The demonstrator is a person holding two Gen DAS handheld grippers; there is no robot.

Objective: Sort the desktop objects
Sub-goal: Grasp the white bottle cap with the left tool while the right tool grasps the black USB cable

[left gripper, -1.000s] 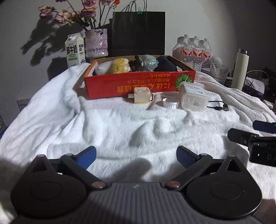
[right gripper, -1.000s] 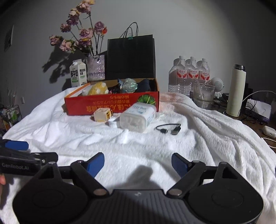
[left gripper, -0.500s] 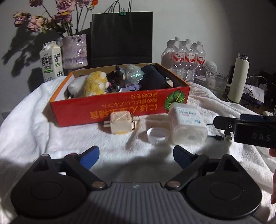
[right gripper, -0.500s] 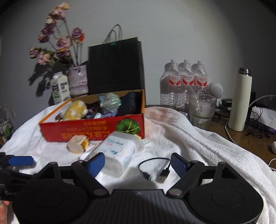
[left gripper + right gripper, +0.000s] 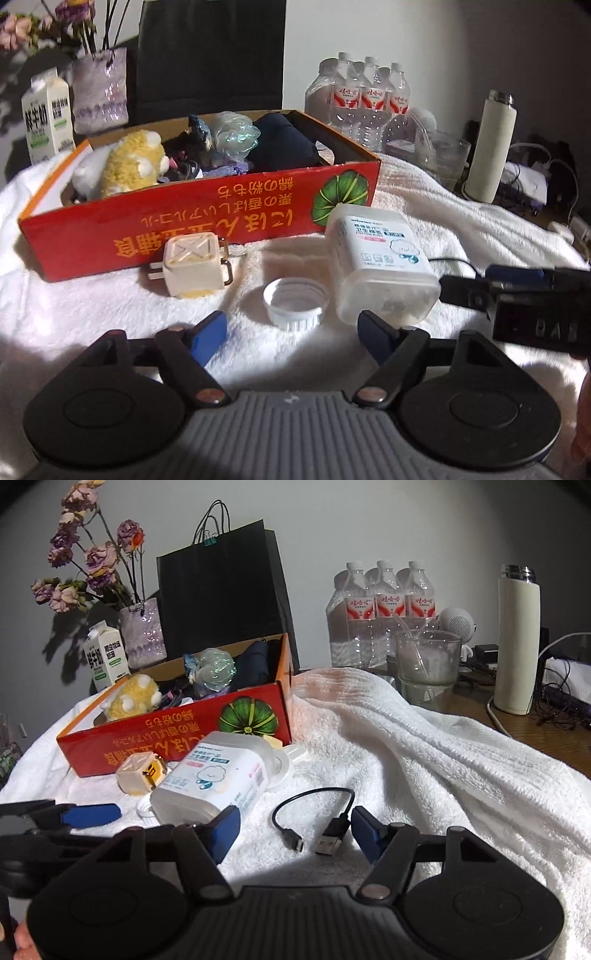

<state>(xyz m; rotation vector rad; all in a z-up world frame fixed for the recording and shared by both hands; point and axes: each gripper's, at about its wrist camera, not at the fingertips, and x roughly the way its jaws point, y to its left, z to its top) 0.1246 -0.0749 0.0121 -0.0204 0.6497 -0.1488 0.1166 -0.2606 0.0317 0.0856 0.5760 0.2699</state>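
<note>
The left gripper [image 5: 291, 330] is lining up on the white bottle cap [image 5: 296, 303], which is lying mouth-up on the white towel [image 5: 110, 306] just ahead of the blue pads; its jaws have just been closing but are standing apart with nothing between them yet. The right gripper [image 5: 293, 829] is doing likewise over the short black USB cable [image 5: 314, 823], jaws narrowing, unclamped, the plug lying between the tips. The cotton-swab box [image 5: 376, 266] is lying at the cap's two o'clock, the cream plug adapter [image 5: 195, 267] at its ten o'clock, the red cardboard box [image 5: 184, 225] at twelve. To do this well, I judge each gripper should be advancing until the pads are flanking the target, pressing lightly into the towel; the left pads should be avoiding the swab box.
</note>
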